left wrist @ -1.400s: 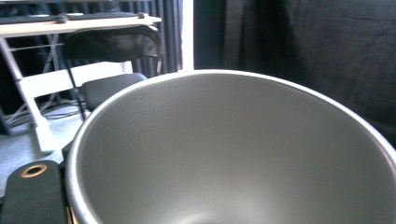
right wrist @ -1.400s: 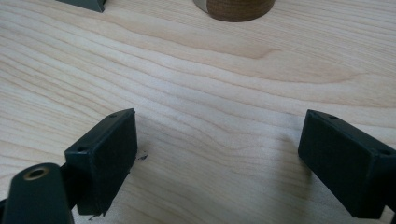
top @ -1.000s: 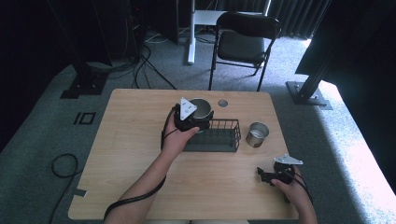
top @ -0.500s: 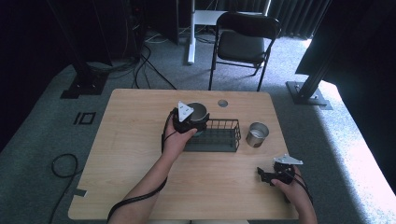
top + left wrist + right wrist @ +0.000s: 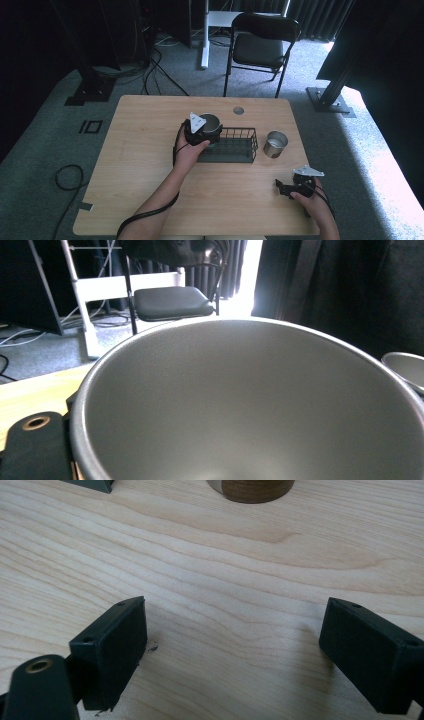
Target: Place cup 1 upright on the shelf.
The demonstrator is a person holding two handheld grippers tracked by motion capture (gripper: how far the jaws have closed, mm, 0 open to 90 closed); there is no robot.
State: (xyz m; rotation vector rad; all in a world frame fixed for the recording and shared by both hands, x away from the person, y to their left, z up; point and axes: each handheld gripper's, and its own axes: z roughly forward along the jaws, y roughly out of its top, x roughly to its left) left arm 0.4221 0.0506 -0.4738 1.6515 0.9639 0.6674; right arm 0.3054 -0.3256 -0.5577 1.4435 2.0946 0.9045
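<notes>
The left gripper [image 5: 202, 134] grips a grey metal cup [image 5: 210, 123] by its rim at the left end of the wire basket [image 5: 235, 147]. A second metal cup [image 5: 275, 143] stands just right of the basket. The right gripper [image 5: 235, 650] rests open, with nothing between its jaws, on the table [image 5: 140, 150] near the right.

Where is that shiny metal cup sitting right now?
In the high view, the shiny metal cup stands on the wooden table, just right of the dark wire basket.
</notes>
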